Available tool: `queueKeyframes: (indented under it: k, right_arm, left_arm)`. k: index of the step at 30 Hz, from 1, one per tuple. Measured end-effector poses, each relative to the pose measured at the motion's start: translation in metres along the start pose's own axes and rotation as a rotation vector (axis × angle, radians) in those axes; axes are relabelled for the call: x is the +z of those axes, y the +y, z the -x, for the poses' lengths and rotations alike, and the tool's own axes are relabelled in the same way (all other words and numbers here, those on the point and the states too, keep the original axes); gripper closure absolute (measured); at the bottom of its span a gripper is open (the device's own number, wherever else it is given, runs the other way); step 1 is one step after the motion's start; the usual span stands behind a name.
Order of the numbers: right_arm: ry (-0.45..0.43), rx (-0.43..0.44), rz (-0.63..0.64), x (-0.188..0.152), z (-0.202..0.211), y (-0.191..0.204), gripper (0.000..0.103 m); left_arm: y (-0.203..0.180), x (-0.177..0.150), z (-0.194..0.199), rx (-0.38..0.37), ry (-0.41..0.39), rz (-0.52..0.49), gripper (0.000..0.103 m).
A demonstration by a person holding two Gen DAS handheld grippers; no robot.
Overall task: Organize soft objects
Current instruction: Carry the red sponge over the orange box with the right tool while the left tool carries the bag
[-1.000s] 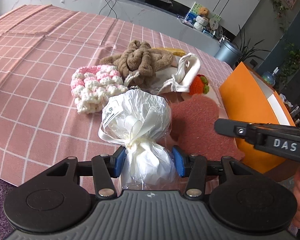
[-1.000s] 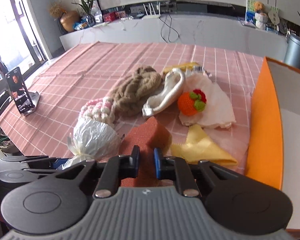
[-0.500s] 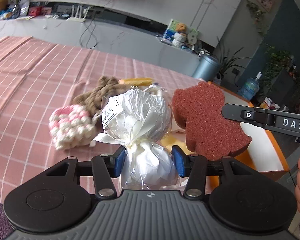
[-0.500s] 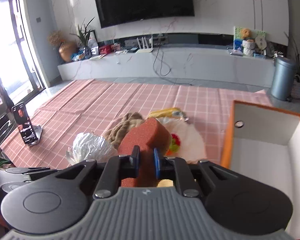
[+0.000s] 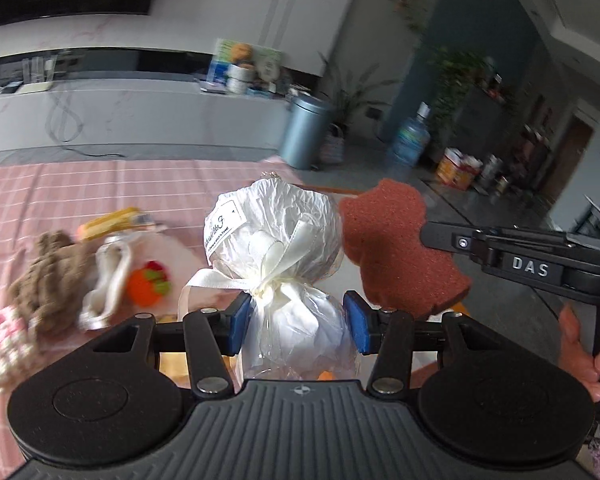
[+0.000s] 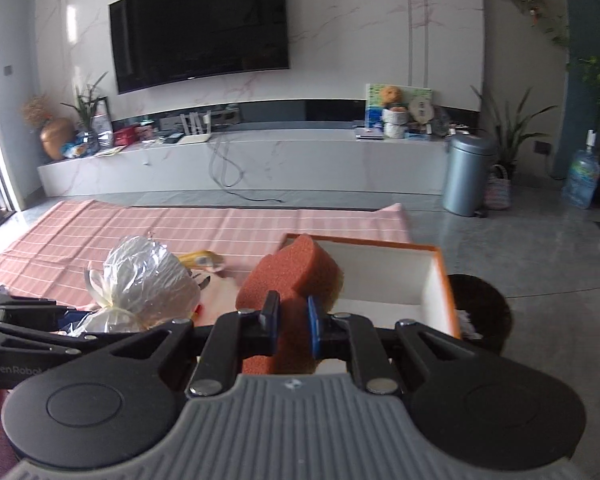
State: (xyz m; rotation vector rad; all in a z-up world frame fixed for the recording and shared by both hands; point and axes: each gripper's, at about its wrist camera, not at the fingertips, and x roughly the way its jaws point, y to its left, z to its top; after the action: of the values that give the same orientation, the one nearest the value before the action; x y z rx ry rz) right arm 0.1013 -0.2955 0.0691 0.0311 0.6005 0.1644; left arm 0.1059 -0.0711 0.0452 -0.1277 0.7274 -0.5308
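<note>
Closest in, the left gripper [image 5: 298, 322] is clamped on the tail of a white cellophane bundle [image 5: 274, 236] tied with a cream ribbon, so its jaws sit fairly wide around the crinkly wrap. The right gripper [image 6: 293, 326] is nearly pressed together, pinching a rust-red sponge [image 6: 290, 280] by its lower edge. Both items hang in the air, clear of the pink checked cloth [image 6: 100, 228].

Looks like the carry step: two soft things picked up, heading for the orange-rimmed box [image 6: 440, 280], which sits at about 1 o'clock just past the sponge in the right wrist view. Next move probably calls for getting each item over the white interior before loosening the jaws, sponge first since it's nearer.

Farther back on the cloth, around 9 to 10 o'clock in the left view, the leftovers wait: a brown knitted piece [image 5: 48, 276], an orange crocheted fruit [image 5: 146, 288], a pink-and-cream knit [image 5: 4, 344] and something yellow [image 5: 112, 218], blurred.
</note>
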Motion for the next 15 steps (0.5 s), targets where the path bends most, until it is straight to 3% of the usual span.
queueKeyframes:
  k: [7,15]
  right_arm:
    - [0.06,-0.084,-0.031,-0.016,-0.008,-0.051,0.091]
    - [0.143,-0.106,-0.024,-0.042,-0.039,-0.072,0.091]
  left_arm:
    - [-0.052,0.015,-0.056,-0.071,0.134,-0.124,0.046]
    - [-0.072,0.012,-0.111,-0.037,0.314,-0.188,0.047]
